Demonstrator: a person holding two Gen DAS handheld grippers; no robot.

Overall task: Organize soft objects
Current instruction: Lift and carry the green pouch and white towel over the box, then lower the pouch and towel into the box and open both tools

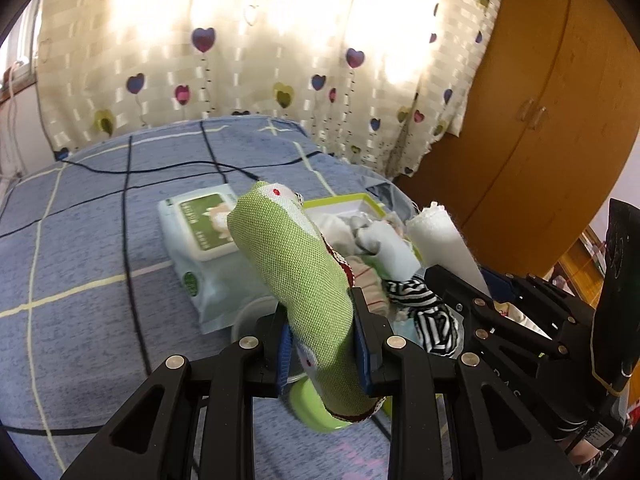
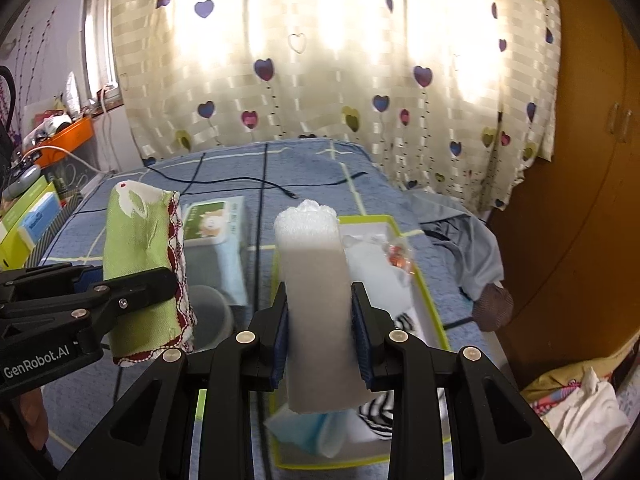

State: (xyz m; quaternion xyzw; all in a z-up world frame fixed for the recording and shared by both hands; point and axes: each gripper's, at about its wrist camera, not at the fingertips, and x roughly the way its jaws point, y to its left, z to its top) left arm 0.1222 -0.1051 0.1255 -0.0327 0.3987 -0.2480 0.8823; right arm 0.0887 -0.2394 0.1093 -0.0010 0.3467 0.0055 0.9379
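My left gripper [image 1: 322, 340] is shut on a rolled green cloth [image 1: 296, 264] with a red scalloped edge, held upright above the bed. The same green cloth [image 2: 140, 256] and left gripper [image 2: 132, 292] show at the left of the right wrist view. My right gripper [image 2: 320, 344] is shut on a rolled white towel [image 2: 314, 292], also upright; the white towel [image 1: 440, 240] appears at the right of the left wrist view. Beneath lies a lime-rimmed tray [image 2: 428, 280] with pale cloths and a black-and-white striped piece [image 1: 428, 312].
A wet-wipes pack [image 1: 200, 232] lies on the blue checked bedspread [image 1: 80, 248], crossed by a black cable [image 1: 168, 168]. A clear plastic cup [image 2: 208, 316] and a lime lid [image 1: 316, 408] sit near the tray. Grey clothing [image 2: 464, 232] lies at the bed's right; a wooden wardrobe [image 1: 540, 120] stands beyond.
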